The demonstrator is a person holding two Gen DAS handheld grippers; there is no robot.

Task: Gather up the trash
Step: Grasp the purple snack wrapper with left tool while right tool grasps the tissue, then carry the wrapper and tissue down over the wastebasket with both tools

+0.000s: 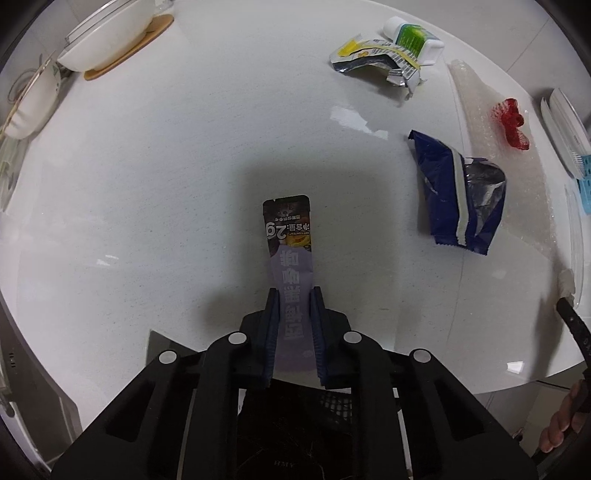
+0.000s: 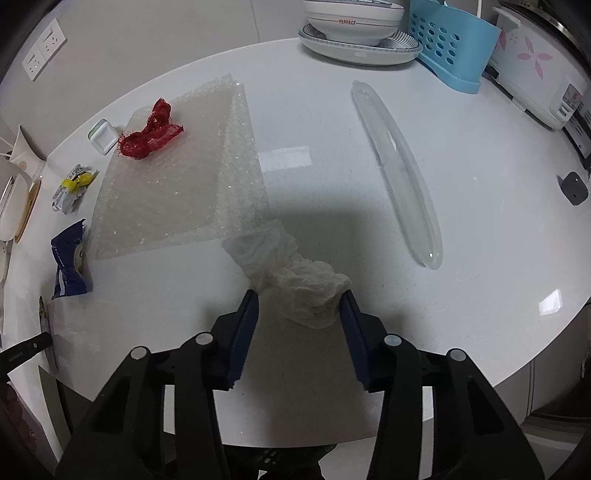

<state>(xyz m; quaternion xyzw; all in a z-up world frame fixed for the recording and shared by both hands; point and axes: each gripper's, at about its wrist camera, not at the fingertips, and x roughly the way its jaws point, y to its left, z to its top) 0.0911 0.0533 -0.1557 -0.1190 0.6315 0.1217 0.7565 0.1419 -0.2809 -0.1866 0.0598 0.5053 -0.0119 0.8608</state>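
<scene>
- The left gripper is seen at the lower centre of the left wrist view, its fingers clamped on a narrow dark sachet whose far end lies on the white table.
- In the right wrist view the right gripper is set around a crumpled white tissue at the centre of the frame; one finger touches the tissue, while whether the other presses on it cannot be told.
- The tissue rests on the table, touching the near corner of a sheet of bubble wrap.
- A red mesh net is seen lying on the bubble wrap at the upper left of the right wrist view.
- A torn blue wrapper is found at the right of the left wrist view, with a yellow and silver wrapper and a small white bottle at the upper right.
- A clear elongated lid lies right of centre in the right wrist view, well apart from the tissue.
- Stacked bowls and a blue perforated basket are placed along the top edge.
</scene>
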